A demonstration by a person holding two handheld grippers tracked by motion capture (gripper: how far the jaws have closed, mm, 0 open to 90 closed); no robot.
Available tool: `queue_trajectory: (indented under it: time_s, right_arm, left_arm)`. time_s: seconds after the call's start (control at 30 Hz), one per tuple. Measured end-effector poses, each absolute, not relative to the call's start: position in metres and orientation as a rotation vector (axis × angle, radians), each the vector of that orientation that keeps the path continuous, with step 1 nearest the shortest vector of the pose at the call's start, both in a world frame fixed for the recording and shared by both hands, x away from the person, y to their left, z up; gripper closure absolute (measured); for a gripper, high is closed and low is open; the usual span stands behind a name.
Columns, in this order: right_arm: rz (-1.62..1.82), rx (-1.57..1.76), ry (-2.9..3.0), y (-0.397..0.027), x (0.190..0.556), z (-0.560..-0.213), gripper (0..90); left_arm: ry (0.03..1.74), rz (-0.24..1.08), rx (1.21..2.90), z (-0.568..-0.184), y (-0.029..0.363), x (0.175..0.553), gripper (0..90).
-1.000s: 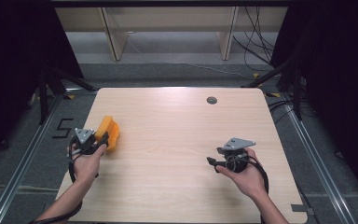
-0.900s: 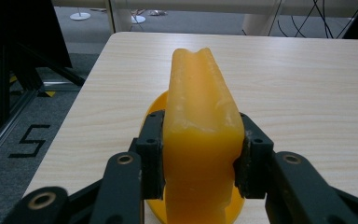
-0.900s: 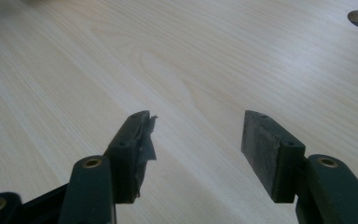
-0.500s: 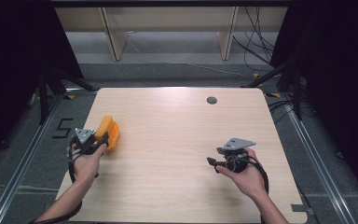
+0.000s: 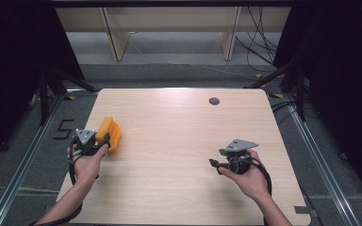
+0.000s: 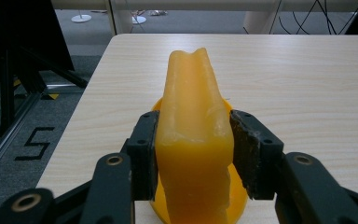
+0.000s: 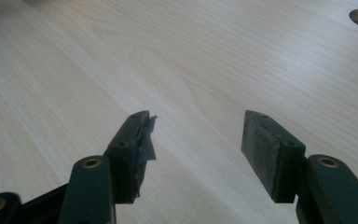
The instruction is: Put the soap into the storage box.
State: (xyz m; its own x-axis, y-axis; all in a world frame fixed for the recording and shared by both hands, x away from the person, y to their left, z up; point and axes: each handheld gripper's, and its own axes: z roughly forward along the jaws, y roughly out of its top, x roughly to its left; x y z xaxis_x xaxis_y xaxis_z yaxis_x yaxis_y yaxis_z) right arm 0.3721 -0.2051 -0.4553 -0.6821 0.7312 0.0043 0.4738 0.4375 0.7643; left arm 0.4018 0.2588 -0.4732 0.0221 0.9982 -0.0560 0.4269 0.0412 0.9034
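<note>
In the lower left of the high view, the person's left hand holds the left tongs, pointed toward the upper right; in the left gripper view their jaws press on both sides of something yellow-orange. At the lower right, the right hand holds the right tongs pointed left, jaws parted with nothing between them.

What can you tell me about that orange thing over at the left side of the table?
The orange thing looks like soft, glossy, slightly see-through rubber or wax, amber-yellow to orange. It has a rounded base resting on the wooden table and a tall ridge with a notched tip pointing away from the person. The left gripper pinches that ridge between its two black pads, one on each side. It sits near the table's left edge. What it is exactly, I cannot tell.
</note>
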Motion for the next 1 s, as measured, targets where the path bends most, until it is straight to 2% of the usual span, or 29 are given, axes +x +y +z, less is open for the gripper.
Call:
queue_trajectory:
  time_s: [1.0]
  right_arm:
    - [1.110,1.017,2.373,-0.2049,0.3727,-0.4560,42.8]
  left_arm:
    - [1.535,0.881,1.503,-0.4684,0.2682,0.3971,45.7]
